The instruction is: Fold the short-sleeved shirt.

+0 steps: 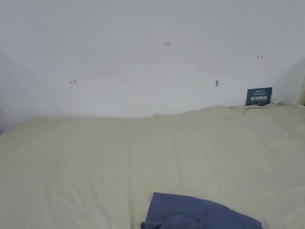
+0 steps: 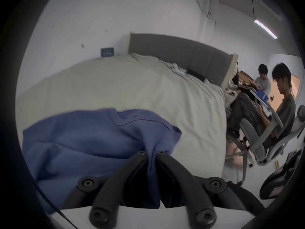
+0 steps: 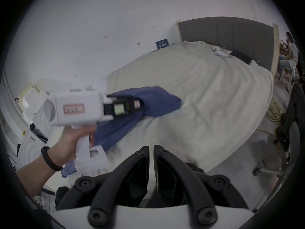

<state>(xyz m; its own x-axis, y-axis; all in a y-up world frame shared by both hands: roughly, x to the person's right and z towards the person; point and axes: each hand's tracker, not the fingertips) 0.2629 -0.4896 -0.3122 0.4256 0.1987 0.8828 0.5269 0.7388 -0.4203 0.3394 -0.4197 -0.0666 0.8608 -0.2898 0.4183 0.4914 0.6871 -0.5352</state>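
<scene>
1. Black fingers (image 2: 166, 169) of the left gripper (image 2: 151, 153) sit closest to the camera in the left gripper view. They are pinched nearly together, with a bunch of blue shirt (image 2: 85, 138) cloth squeezed between them.
2. From the right gripper view you can see a hand (image 3: 72, 138) holding that same left gripper (image 3: 140, 104), with its tip tucked into the shirt (image 3: 155, 98).
3. The right gripper (image 3: 151, 148) has its fingers (image 3: 166, 164) almost closed, with just a thin gap. Nothing is between them.
4. The shirt lies on the bed (image 2: 132, 87), close to the near edge. In the head view, a bit of the shirt (image 1: 193, 213) peeks up at the bottom, on the cream cover of the bed (image 1: 119, 155).
5. It is bunched and wrinkled, not flat. The round neck hole faces the far side of the bed. One part hangs down over the near edge.
6. The shirt looks soft, thin and light. It will flop and sag wherever it is lifted, and it could slide on the cover.
7. I think the folding has not really begun. The shirt likely needs to be spread flat first.
8. Good spots to grab are the shoulder seams or the bottom corners, one for each gripper, so the cloth pulls tight between them.
9. Two people sit on chairs past the far right corner of the bed.
</scene>
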